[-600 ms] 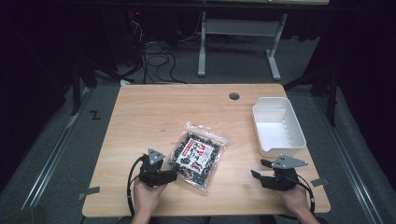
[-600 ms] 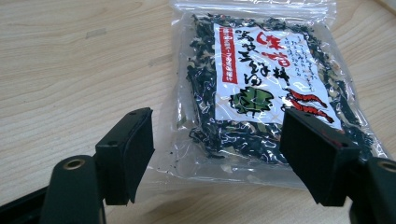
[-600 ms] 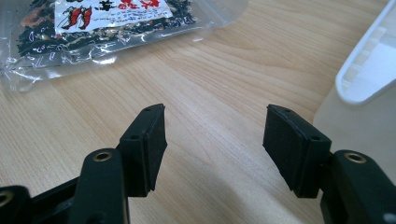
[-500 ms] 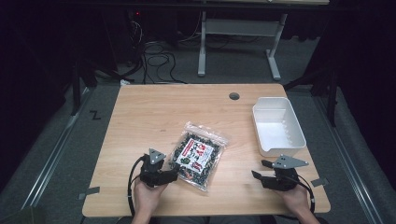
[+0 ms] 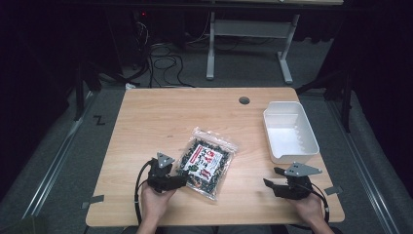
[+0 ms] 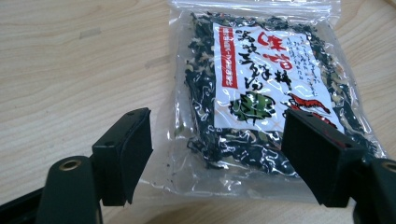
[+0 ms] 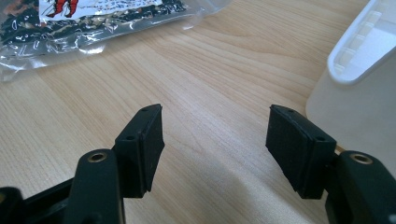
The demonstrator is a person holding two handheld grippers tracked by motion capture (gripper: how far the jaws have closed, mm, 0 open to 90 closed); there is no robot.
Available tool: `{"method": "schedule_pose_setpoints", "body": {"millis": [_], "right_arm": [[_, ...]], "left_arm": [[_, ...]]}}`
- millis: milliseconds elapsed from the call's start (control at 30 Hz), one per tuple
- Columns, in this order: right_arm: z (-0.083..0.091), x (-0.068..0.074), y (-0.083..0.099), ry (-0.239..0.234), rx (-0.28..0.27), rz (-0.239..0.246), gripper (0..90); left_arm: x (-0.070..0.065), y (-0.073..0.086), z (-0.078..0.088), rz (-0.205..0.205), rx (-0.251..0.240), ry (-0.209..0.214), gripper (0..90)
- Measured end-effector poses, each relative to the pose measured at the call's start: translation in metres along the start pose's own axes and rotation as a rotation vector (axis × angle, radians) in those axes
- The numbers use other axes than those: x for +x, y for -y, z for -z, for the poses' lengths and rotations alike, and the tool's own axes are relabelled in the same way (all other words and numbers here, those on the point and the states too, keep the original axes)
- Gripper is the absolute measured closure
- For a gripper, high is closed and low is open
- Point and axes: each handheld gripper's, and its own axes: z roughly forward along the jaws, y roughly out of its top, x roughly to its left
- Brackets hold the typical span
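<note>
- High view: the clear bag of dried greens (image 5: 206,162) lies flat on the wooden table (image 5: 160,122), well left of the white tub (image 5: 289,132). The left gripper (image 5: 181,181) sits at the bag's near-left corner; the right gripper (image 5: 269,184) rests well to the bag's right, just before the tub.
- Left gripper view: jaws spread wide, straddling the bag's (image 6: 261,84) near edge, pads clear of the plastic.
- Right gripper view: jaws wide apart over bare wood, holding nothing; bag (image 7: 93,23) far left, tub (image 7: 359,70) right.

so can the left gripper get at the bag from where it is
Probably yes. The left gripper sits at the near edge of the bag with its jaws open and the bag's corner lying between them, untouched. Nothing stands between them on the table.
</note>
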Motion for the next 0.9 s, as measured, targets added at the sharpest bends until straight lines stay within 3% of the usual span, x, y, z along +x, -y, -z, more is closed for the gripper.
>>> {"method": "schedule_pose_setpoints", "body": {"millis": [267, 467, 600, 900], "right_arm": [[0.0, -0.001, 0.001, 0.001, 0.001, -0.003, 36.3], [0.002, 0.002, 0.001, 0.025, -0.045, 0.049, 37.4], [0.001, 0.001, 0.001, 0.023, -0.015, 0.035, 35.3], [-0.002, -0.002, 0.001, 0.002, 0.025, 0.002, 30.8]], "left_arm": [[0.0, -0.009, -0.006, -0.025, 0.029, -0.009, 24.9], [0.003, -0.015, -0.016, -0.007, 0.053, -0.003, 25.3], [0.009, -0.016, -0.026, 0.012, 0.066, -0.017, 25.6], [0.009, -0.016, -0.034, 0.002, 0.083, -0.003, 28.0]]}}
